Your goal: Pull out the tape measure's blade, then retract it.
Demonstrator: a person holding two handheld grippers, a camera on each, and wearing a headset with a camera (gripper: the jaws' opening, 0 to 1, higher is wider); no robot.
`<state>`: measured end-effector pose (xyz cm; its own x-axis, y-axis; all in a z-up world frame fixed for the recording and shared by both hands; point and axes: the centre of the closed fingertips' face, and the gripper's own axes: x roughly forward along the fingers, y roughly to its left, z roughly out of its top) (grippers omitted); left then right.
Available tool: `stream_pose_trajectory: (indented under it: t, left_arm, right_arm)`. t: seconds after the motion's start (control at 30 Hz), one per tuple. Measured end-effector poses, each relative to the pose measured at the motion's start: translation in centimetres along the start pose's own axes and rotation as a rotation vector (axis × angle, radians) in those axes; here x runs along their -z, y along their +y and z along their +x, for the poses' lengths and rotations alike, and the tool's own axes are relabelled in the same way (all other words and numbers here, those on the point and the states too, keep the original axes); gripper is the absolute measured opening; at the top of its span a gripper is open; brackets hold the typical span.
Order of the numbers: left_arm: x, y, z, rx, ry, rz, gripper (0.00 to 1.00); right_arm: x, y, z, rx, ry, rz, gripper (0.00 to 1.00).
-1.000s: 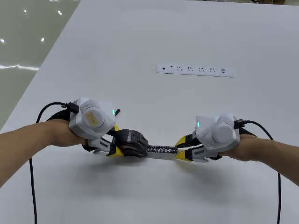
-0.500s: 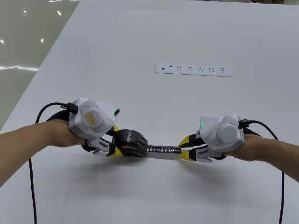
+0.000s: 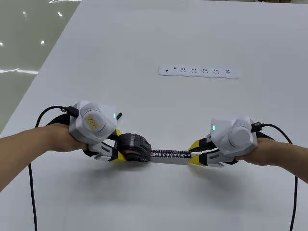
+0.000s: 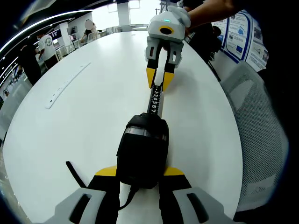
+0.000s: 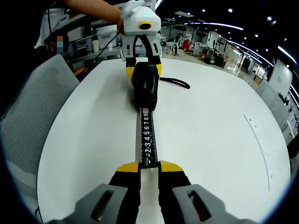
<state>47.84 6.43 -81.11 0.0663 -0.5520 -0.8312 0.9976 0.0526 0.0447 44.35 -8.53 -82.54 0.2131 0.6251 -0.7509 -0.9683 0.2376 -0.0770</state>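
Left gripper [image 3: 117, 153], clamped on the tape measure [image 3: 134, 147] at lower centre, should hold firm while the right gripper [image 3: 196, 154], closed on the blade [image 3: 169, 154], pulls straight rightward.

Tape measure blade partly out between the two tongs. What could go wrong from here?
1. The right tongs pinch only the end of the blade. If that grip slips, the blade would likely whip back into the case.
2. The left tongs clamp just the case's rear end, so further pulling might twist it or drag it loose.
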Motion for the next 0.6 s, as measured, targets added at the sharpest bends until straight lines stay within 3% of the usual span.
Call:
stream_pose_trajectory:
  t: [0.6]
  left_arm:
    - [0.0,0.0,0.0,-0.001,-0.004,-0.007,0.29]
  right_arm:
    - [1.3,-0.1,-0.9,0.004,0.011,0.001,0.13]
